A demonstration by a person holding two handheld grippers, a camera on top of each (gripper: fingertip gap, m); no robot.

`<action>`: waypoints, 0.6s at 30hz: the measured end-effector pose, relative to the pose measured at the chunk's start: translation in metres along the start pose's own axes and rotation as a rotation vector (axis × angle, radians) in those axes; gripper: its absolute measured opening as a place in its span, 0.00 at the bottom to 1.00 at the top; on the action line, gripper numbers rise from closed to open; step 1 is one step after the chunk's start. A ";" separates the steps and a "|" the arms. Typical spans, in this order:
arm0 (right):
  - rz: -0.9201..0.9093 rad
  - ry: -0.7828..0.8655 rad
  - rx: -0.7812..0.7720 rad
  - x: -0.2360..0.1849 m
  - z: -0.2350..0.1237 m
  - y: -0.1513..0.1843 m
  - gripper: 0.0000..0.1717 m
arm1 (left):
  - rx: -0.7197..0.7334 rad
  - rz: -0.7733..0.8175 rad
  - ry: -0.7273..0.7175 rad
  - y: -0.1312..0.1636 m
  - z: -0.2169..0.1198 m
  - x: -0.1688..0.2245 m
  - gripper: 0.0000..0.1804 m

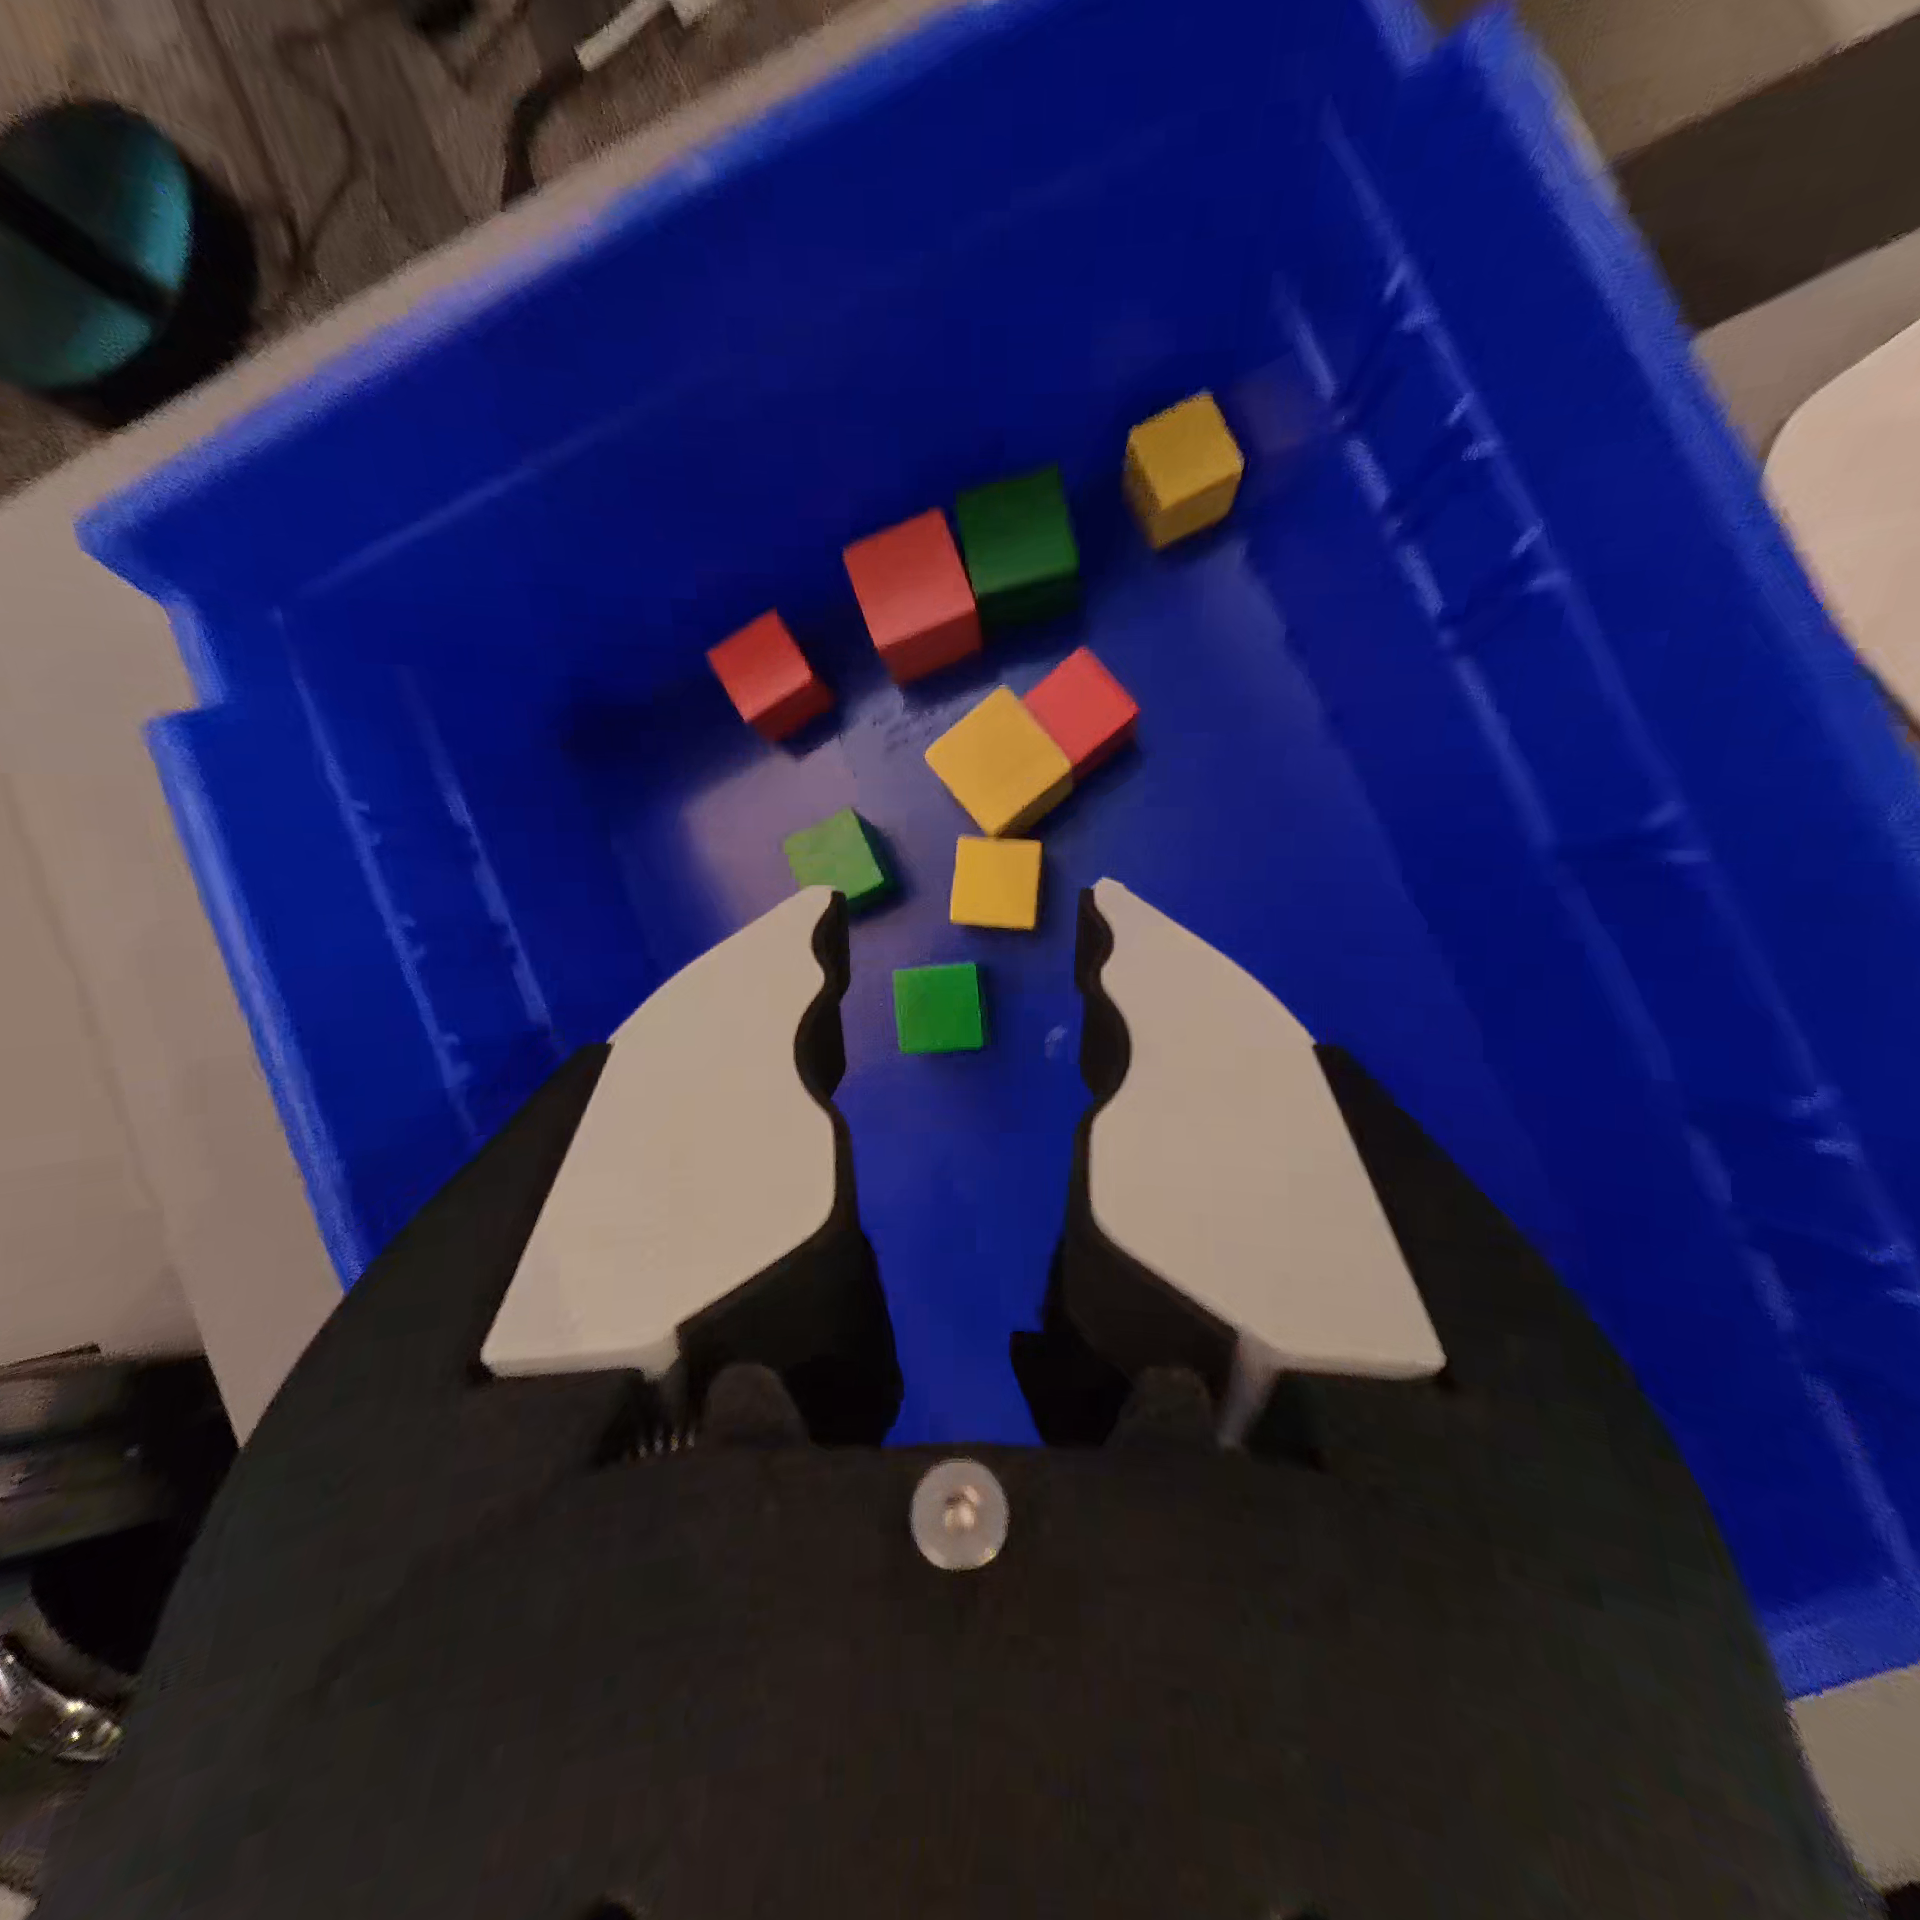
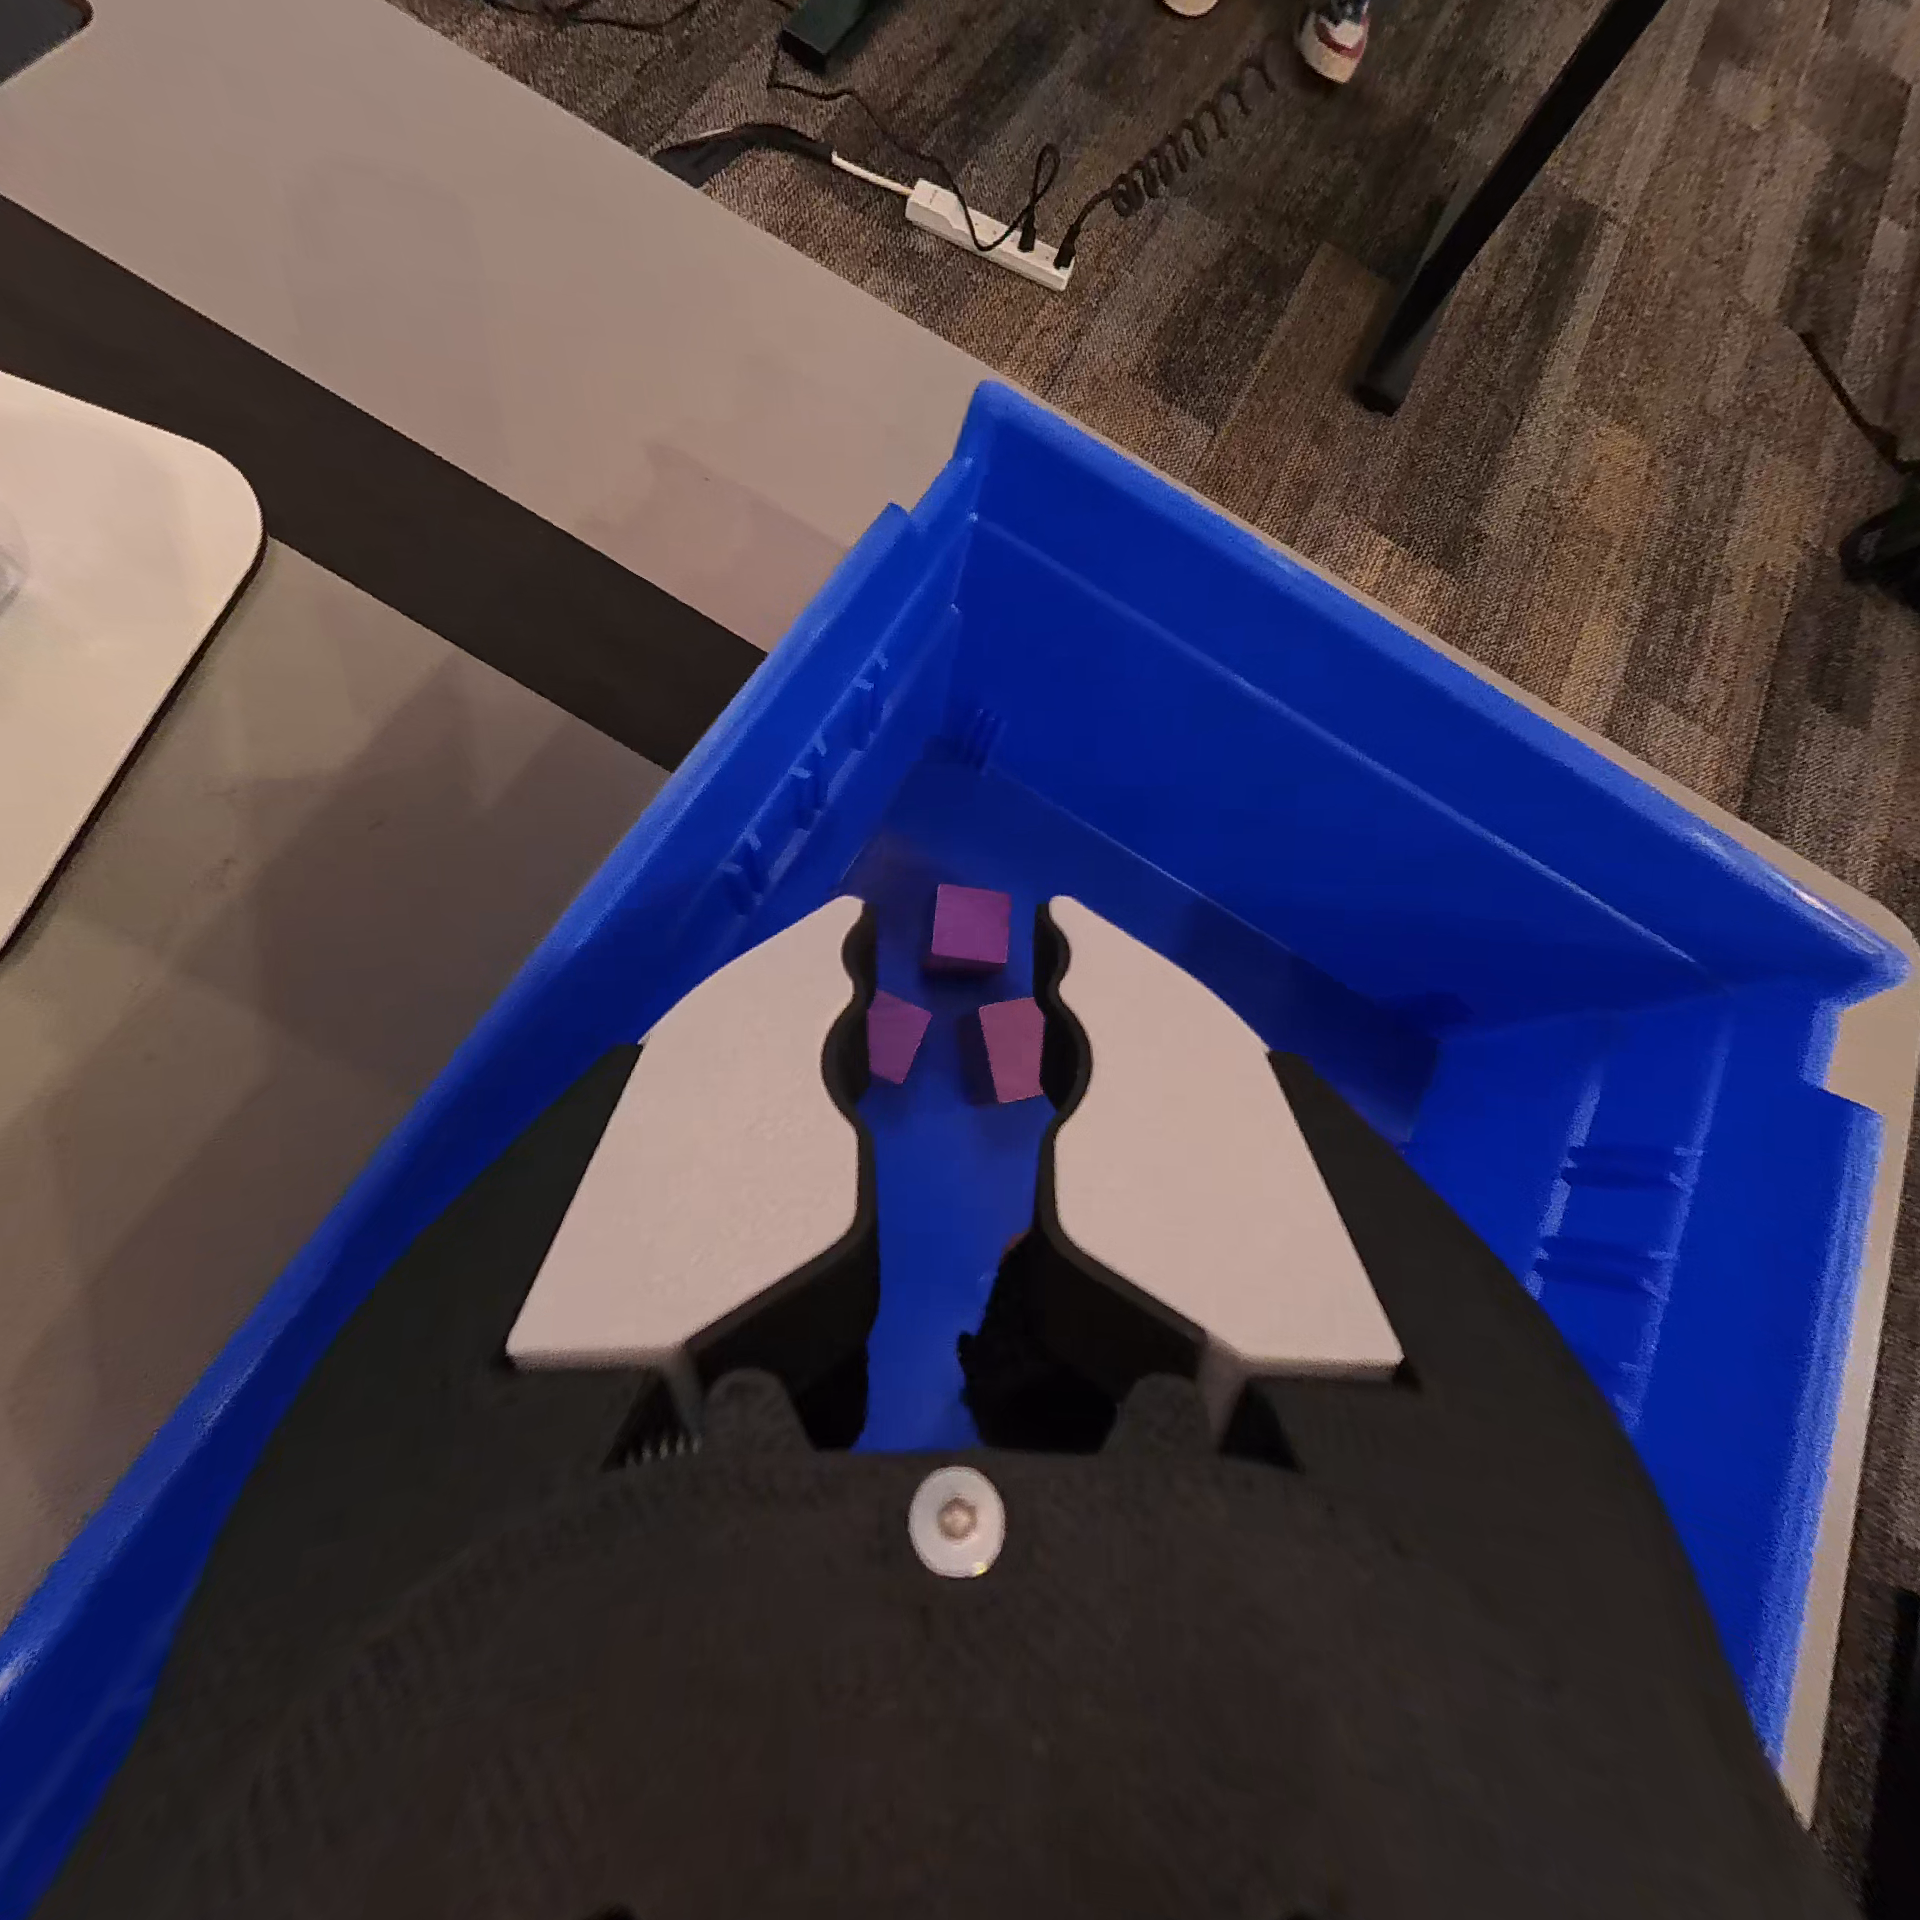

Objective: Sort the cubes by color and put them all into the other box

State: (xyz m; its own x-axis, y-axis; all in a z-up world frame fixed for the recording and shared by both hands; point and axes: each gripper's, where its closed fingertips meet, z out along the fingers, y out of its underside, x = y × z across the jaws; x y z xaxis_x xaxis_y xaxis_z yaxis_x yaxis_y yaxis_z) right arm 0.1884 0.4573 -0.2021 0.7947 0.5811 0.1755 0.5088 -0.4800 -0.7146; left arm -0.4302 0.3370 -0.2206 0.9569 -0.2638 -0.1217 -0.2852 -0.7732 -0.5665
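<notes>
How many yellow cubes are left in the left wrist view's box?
3: yellow cube near the far right wall, yellow cube touching a red cube, yellow cube just beyond the jaws. The gripper may hide more.

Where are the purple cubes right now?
In the right wrist view, three purple cubes lie on the blue box's floor near its far corner, below the open right tongs.

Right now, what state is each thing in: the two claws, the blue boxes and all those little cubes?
Left gripper: open, holding nothing, above the cubes.
Right gripper: open, holding nothing.
Left blue box: holds mixed loose cubes.
Red cubes: three, on the floor.
Yellow cubes: three, unsorted.
Green cubes: three, scattered.
Right blue box: holds only purple.
Purple cubes: three, grouped in the corner.
</notes>
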 end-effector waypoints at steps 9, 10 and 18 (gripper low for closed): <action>-0.015 -0.008 0.007 -0.004 -0.001 -0.003 0.17 | -0.290 -0.038 0.001 0.051 0.031 -0.001 0.22; -0.016 -0.008 0.010 -0.004 -0.002 -0.003 0.17 | -0.304 -0.048 0.007 0.054 0.033 0.000 0.20; -0.057 0.041 0.100 -0.002 -0.024 -0.026 0.16 | -0.111 -0.082 0.049 0.022 0.006 -0.002 0.13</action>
State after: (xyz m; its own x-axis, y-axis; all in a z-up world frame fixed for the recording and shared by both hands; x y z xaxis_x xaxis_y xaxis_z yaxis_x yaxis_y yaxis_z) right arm 0.1819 0.4529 -0.1674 0.7791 0.5775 0.2439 0.5199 -0.3779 -0.7661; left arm -0.4381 0.3239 -0.2372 0.9743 -0.2224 -0.0373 -0.2127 -0.8515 -0.4794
